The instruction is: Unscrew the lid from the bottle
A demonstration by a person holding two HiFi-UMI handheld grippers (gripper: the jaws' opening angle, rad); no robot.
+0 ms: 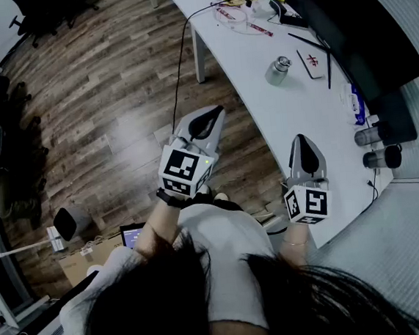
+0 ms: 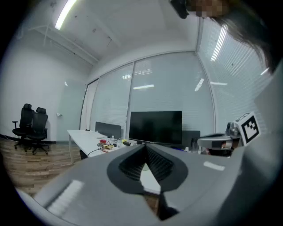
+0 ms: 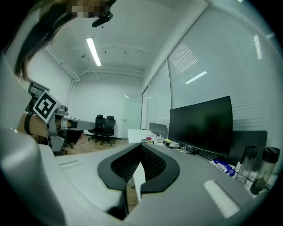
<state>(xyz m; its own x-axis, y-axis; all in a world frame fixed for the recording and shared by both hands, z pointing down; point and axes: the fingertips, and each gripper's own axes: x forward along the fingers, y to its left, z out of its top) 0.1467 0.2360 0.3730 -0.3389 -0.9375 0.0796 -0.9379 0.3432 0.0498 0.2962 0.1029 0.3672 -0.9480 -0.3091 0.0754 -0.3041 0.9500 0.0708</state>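
With the left claw and right claw both held shut on nothing, the bottles are seen untouched at the worktop's right edge, judged light, rigid, slippery, best gripped mid-body.

Person had long dark hair, white short-sleeved top, dark band on left wrist, thin bracelet on right; left gripper and right gripper were pale grey shells with black ribbed pads and black-and-white marker cubes.
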